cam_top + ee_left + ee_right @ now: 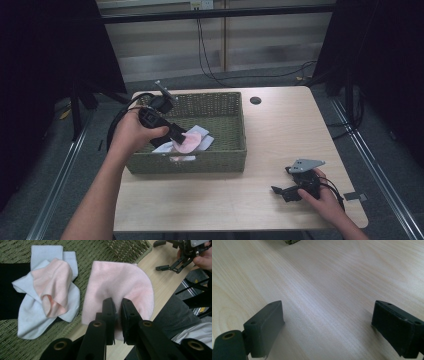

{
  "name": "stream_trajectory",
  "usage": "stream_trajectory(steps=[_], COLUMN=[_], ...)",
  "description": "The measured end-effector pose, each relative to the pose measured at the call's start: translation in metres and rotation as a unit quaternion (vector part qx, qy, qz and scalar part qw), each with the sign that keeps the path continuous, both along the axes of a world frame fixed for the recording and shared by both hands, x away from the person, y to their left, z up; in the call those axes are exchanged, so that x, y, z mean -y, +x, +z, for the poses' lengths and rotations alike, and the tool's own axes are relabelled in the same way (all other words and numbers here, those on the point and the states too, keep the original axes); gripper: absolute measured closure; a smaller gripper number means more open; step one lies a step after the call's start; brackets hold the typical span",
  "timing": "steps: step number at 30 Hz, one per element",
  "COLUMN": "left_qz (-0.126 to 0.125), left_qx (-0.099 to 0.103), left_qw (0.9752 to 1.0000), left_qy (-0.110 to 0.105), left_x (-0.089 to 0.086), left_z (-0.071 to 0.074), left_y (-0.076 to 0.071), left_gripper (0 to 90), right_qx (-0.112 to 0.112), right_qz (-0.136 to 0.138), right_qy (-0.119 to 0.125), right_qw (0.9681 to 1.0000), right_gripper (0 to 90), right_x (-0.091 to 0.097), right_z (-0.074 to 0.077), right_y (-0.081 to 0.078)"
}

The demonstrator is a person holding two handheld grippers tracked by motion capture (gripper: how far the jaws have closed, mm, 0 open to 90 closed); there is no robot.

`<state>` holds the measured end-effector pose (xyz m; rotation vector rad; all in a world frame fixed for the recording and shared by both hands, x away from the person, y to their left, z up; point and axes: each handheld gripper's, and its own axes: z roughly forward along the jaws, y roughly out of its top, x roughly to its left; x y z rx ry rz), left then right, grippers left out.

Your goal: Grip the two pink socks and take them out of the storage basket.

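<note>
My left gripper [179, 139] [118, 306] is shut on a pink sock [120, 282] [188, 141] and holds it above the near wall of a woven green basket [220, 160]. The sock hangs spread out past the jaw tips. Inside the basket lies a white sock with a pale pink sock folded on it [51, 293] [202, 134]. My right gripper [281, 192] [327, 322] rests low over the bare wooden table [324, 277] at the right front, jaws wide apart with nothing between them.
The basket [15, 250] takes up the table's left half. A small black round cap [255, 100] sits in the tabletop behind it. Black cables trail from the left gripper over the table's left edge. Dark frames stand either side of the table.
</note>
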<state>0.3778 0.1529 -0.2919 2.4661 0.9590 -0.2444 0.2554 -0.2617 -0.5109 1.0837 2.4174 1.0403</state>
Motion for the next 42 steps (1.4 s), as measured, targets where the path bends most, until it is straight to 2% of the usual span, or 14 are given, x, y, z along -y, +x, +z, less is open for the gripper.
stream_trajectory(steps=[9,21,23,27,36,42], left_qz=[-0.015,-0.033,-0.035,-0.046,-0.045,-0.048], left_qx=[0.007,0.006,0.012,0.011,0.009,0.012], left_qw=[0.9999,0.9992,0.9992,0.9987,0.9987,0.9985], left_qy=[-0.006,-0.020,-0.014,-0.018,-0.022,-0.022], left_x=[0.001,0.005,0.008,0.012,0.015,0.017], left_z=[-0.001,-0.015,-0.018,-0.028,-0.048,-0.055], left_y=[-0.012,-0.032,-0.037,-0.045,-0.052,-0.056], left_gripper=[82.4,82.3,82.2,82.2,81.9,82.0], right_qx=[0.000,-0.002,-0.002,-0.002,-0.002,-0.002], right_qz=[0.000,0.001,0.001,0.001,0.001,0.001], right_qy=[0.000,0.001,0.001,0.001,0.001,0.001], right_qw=[1.0000,1.0000,1.0000,1.0000,1.0000,1.0000], right_gripper=[9.7,9.7,9.7,9.7,9.7,9.7], right_x=[0.000,0.000,0.000,0.000,0.000,0.000], right_z=[0.000,0.000,0.000,0.000,0.000,0.000], right_y=[0.000,0.000,0.000,0.000,0.000,0.000])
